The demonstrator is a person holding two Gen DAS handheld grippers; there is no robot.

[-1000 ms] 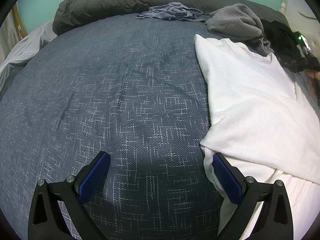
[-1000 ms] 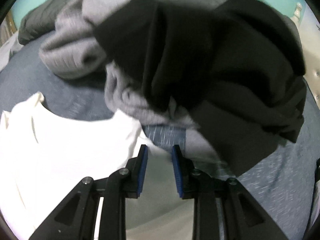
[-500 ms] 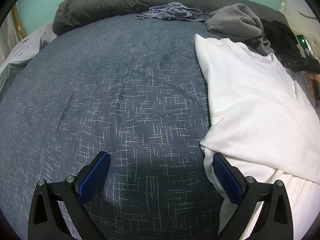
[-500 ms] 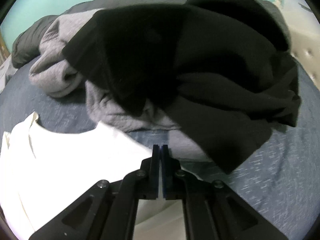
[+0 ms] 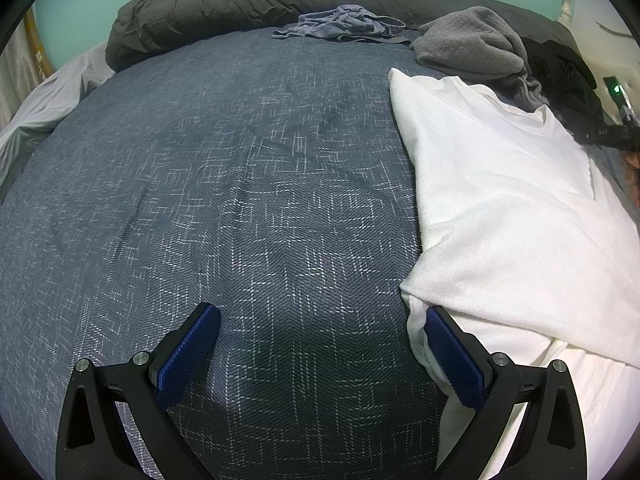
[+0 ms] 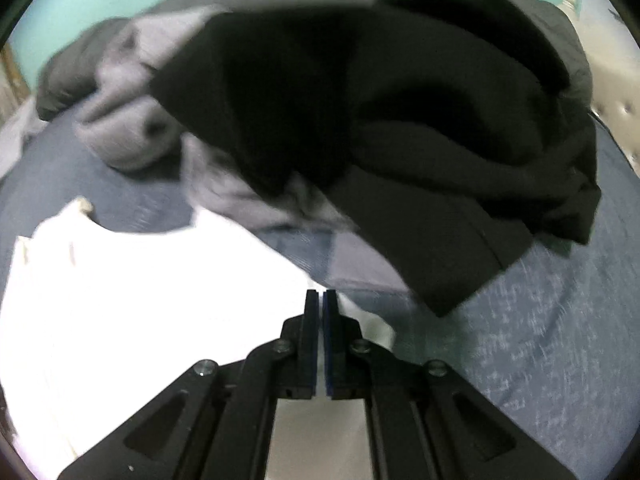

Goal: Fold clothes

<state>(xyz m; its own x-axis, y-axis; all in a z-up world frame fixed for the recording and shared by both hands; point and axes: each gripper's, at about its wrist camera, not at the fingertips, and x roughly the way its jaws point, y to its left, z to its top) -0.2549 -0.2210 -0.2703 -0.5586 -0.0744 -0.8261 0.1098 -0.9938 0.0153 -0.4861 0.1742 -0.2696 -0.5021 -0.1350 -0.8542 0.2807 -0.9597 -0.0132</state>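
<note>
Left wrist view: left tool [image 5: 320,344], jaws spread wide, nothing between them, over the blue patterned bedspread [image 5: 224,208]. Its right finger lies against the edge of the white shirt [image 5: 508,216], spread flat at right. Grey garment [image 5: 472,46], blue-grey garment [image 5: 344,26] and dark duvet [image 5: 248,4] lie beyond.

Right wrist view, blurred: right tool [image 6: 320,300], jaws closed together at the white shirt's [image 6: 132,304] edge; whether cloth is pinched cannot be told. Black garment [image 6: 420,152] heaped just ahead over grey garment [image 6: 132,136].
</note>
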